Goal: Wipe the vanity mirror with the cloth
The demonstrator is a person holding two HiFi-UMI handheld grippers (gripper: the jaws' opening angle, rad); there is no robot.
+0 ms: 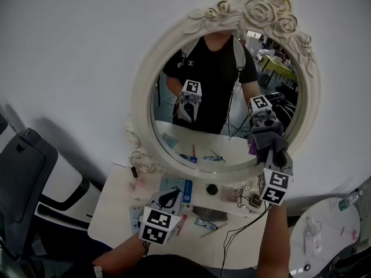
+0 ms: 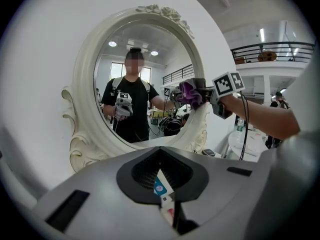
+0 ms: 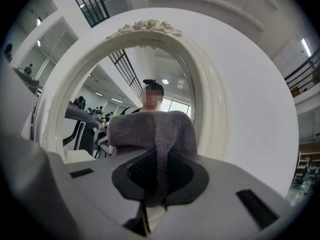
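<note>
An oval vanity mirror [image 1: 220,149] in a white frame carved with roses [image 1: 142,97] stands on a white vanity table [image 1: 116,207]. My right gripper [image 1: 270,150] is shut on a grey and purple cloth [image 1: 268,136], which is held against the lower right of the glass. In the right gripper view the cloth [image 3: 152,131] bunches in front of the jaws [image 3: 154,196] and hides part of the mirror [image 3: 100,84]. My left gripper [image 1: 170,197] hangs low over the table, jaws together, holding nothing. The left gripper view shows the mirror [image 2: 145,84], the cloth [image 2: 189,91] and the right gripper [image 2: 202,94].
Small toiletries lie on the table: a blue box [image 1: 186,191], a black round lid [image 1: 212,189], a little bottle [image 1: 134,171]. A dark chair [image 1: 26,172] stands at the left. A round white table [image 1: 322,236] is at the right. A cable [image 1: 237,231] hangs from my right gripper.
</note>
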